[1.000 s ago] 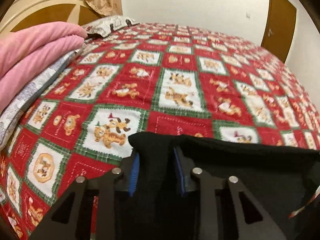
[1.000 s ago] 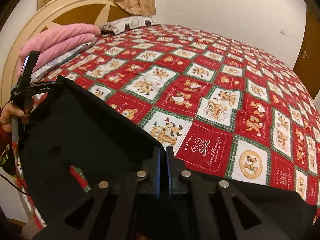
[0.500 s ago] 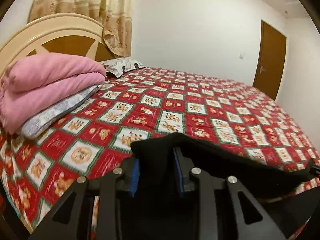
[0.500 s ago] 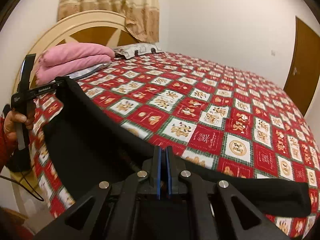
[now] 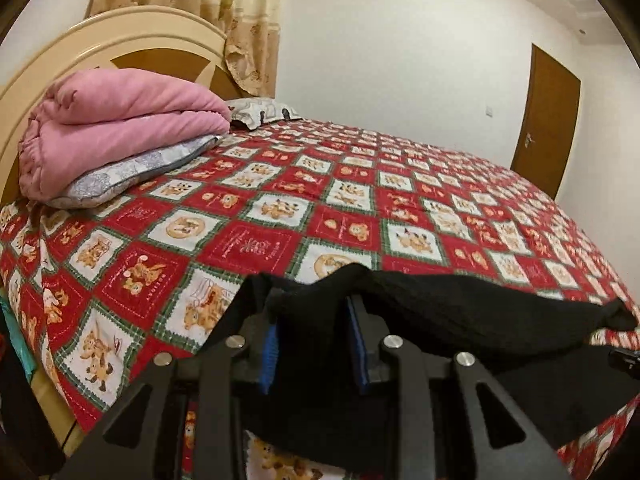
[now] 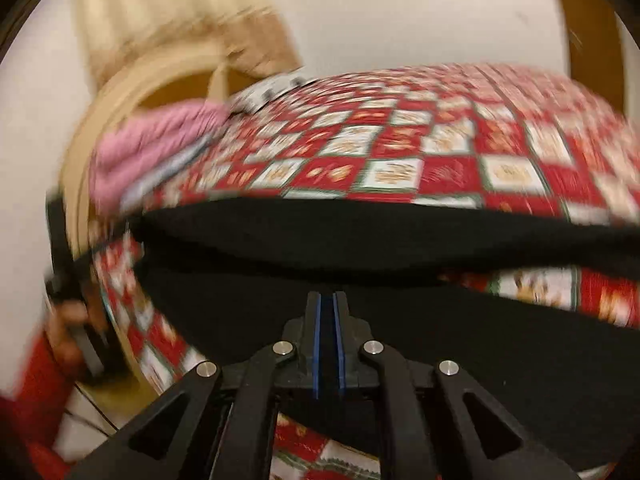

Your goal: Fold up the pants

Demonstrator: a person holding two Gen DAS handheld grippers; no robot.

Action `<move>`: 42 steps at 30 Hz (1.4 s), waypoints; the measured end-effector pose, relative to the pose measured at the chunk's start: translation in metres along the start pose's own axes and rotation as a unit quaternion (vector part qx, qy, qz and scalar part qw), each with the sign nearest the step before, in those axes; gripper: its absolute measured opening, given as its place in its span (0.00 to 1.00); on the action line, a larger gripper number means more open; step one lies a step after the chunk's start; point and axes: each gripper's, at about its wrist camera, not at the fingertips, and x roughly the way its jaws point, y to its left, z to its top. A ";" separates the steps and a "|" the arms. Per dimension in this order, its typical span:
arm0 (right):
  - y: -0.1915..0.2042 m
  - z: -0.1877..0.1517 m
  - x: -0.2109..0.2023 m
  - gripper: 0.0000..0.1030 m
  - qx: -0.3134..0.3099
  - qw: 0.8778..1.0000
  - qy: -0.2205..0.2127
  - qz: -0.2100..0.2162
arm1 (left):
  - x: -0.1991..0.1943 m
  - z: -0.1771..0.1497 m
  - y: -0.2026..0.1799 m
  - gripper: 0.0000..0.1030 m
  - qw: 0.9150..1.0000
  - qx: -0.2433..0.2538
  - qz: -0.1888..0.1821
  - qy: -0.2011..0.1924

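The black pants hang over the near edge of the bed, stretched between both grippers. My left gripper is shut on a bunched fold of the black cloth, which fills the gap between its blue pads. In the blurred right wrist view, my right gripper is shut on a thin edge of the pants, its blue pads almost touching. Far left in that view, a hand in a red sleeve holds the other gripper at the pants' far end.
The bed wears a red, white and green patchwork cover. A folded pink blanket lies on a grey pillow by the cream headboard. A second pillow sits farther back. A brown door stands at right.
Both grippers have pulled back toward the near edge of the bed, dragging the pants with them. The views have tilted up to show more wall. The right view has rolled and blurred.
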 end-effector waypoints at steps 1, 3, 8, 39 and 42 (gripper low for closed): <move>-0.015 0.001 -0.003 0.08 0.038 0.999 -0.011 -0.001 | -0.001 0.000 0.000 0.32 1.000 -0.002 -0.001 -0.003; -0.045 0.003 -0.009 0.16 0.104 0.994 -0.028 -0.011 | -0.005 0.001 0.000 0.32 1.000 -0.004 -0.004 -0.010; -0.088 0.013 -0.022 0.71 0.191 0.979 -0.075 -0.012 | -0.009 0.002 0.000 0.32 1.000 -0.010 -0.004 -0.010; -0.050 -0.064 -0.032 0.08 0.151 0.987 0.000 -0.053 | -0.026 -0.031 0.024 0.41 0.999 0.036 0.022 0.006; -0.051 -0.075 -0.019 0.08 0.145 0.987 0.019 -0.074 | -0.013 -0.048 0.027 0.47 0.996 0.060 0.051 0.039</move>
